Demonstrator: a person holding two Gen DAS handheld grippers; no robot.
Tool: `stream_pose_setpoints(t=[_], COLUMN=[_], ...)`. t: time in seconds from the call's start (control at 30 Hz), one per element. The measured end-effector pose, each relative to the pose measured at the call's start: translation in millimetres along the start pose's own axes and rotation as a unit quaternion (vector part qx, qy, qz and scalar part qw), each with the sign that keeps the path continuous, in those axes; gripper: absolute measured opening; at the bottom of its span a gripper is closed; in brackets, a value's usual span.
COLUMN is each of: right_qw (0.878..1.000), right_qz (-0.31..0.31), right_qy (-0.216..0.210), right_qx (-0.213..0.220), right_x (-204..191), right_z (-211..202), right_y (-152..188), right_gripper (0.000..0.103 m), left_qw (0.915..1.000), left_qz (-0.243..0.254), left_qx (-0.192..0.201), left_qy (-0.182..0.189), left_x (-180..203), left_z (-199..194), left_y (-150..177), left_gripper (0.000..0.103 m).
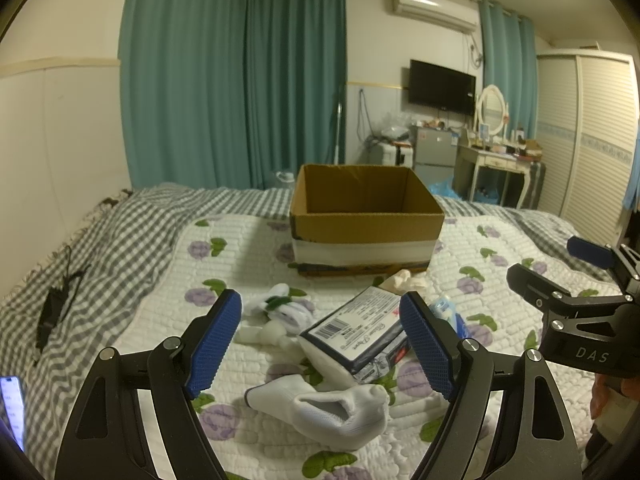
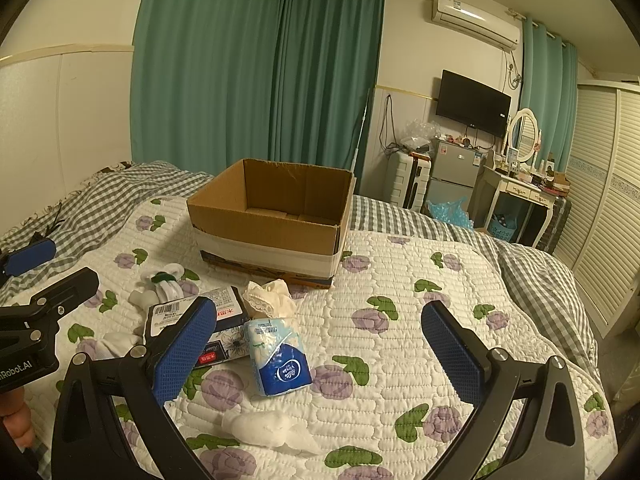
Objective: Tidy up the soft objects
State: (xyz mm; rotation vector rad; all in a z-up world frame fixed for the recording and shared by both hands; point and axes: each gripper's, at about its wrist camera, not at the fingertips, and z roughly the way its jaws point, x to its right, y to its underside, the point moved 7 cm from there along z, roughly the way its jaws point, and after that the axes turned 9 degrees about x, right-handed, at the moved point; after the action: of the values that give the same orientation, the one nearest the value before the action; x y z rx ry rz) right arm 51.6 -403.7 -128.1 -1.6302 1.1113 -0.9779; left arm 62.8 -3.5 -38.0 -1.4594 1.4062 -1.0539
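I see the bed (image 2: 420, 280) carrying an open cardboard box (image 2: 272, 216); nearer me lie a dark tissue pack (image 1: 356, 332), a blue tissue pack (image 2: 278, 356) and white socks (image 1: 328, 408). My left gripper (image 1: 320, 344) and right gripper (image 2: 320, 348) hover above, jaws spread, holding nothing.

The left tool (image 1: 320, 344) hangs wide apart above the bed (image 1: 460, 280), its blue pads (image 1: 216, 344) empty. Between them lies a dark tissue pack (image 1: 356, 336) with a barcode, tilted over a white sock (image 1: 324, 408) nearer the camera. A bundle of white socks (image 1: 280, 308) sits just left of the pack, and a cream cloth (image 1: 404, 280) lies near the open cardboard box (image 1: 364, 220) behind. The right tool (image 1: 560, 272) shows at the right edge, fingers apart.
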Motion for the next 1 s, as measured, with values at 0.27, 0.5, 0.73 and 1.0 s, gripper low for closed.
stream_pose_setpoints(t=[0.27, 0.5, 0.73, 1.0], right_qw=[1.0, 1.0, 1.0, 0.999], right_qz=[0.0, 0.0, -0.001, -0.016], right_qy=[0.0, 0.0, 0.003, 0.007], right_qx=[0.0, 0.0, 0.0, -0.038], right_x=[0.1, 1.2, 1.6, -2.2], right_z=[-1.0, -1.0, -7.4, -6.7], right_y=[-2.0, 0.7, -1.0, 19.3], right_gripper=[0.103, 0.103, 0.103, 0.103], left_qw=[1.0, 1.0, 1.0, 0.9999], left_qz=[0.0, 0.001, -0.002, -0.013], left_qx=[0.0, 0.0, 0.004, -0.005], left_qy=[0.0, 0.001, 0.002, -0.005], left_x=[0.0, 0.2, 0.2, -13.2], left_z=[0.3, 0.3, -0.2, -5.9], left_y=[-0.6, -1.4, -3.6, -5.3], left_gripper=[0.083, 0.083, 0.083, 0.083])
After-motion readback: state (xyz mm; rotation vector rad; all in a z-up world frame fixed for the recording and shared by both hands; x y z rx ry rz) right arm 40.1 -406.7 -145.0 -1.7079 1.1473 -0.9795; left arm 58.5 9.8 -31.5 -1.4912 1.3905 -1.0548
